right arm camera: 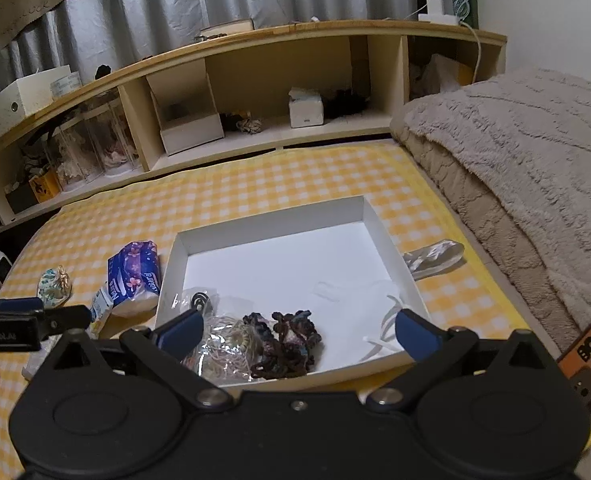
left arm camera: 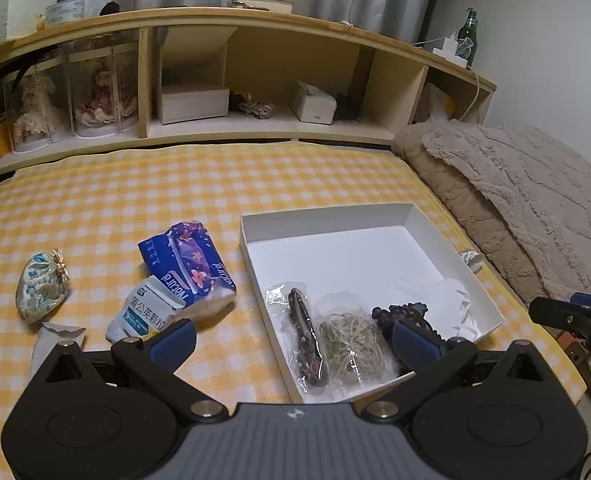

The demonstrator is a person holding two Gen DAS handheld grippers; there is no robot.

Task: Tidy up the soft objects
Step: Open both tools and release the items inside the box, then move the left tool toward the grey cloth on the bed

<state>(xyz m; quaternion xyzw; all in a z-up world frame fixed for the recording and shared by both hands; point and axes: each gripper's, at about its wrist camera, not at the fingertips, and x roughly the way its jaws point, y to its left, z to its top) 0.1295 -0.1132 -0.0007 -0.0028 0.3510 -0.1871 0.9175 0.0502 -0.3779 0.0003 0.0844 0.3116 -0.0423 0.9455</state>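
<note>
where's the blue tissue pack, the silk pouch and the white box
blue tissue pack [left arm camera: 191, 264], left wrist view, printed front
silk pouch [left arm camera: 41, 288], left wrist view, bulging body
white box [right arm camera: 271, 216], right wrist view, far wall

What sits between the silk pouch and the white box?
Left wrist view: the blue tissue pack and a white sachet, between the pouch and box.

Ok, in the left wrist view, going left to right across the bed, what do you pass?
Embroidered pouch → blue tissue pack → white box → beige blanket. Both grippers are open, holding nothing.
</note>
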